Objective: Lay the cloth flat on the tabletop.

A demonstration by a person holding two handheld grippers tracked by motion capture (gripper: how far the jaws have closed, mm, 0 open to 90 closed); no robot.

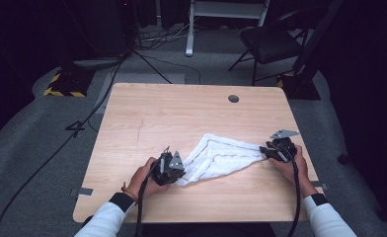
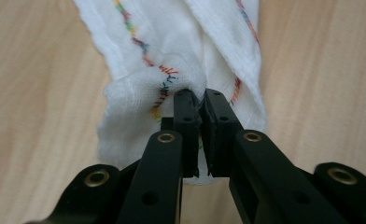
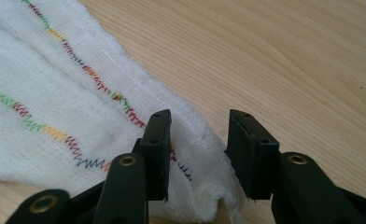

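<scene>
On the table [image 1: 147,113] — white cloth [image 1: 216,158], left hand-held gripper [image 2: 201,100]

Dark lab; floor cables [image 1: 58,148], hazard tape [image 1: 63,92]

Cloth [image 1: 216,159]: white woven cotton-like fabric, matt, slightly rough, with multicoloured zigzag stitching. Table [image 1: 181,113]: pale wood-grain top, smooth, low sheen. Left gripper [image 2: 202,100] and right gripper [image 3: 197,122] at the cloth's ends — black matt plastic jaws, brass-coloured metal rivets.
</scene>
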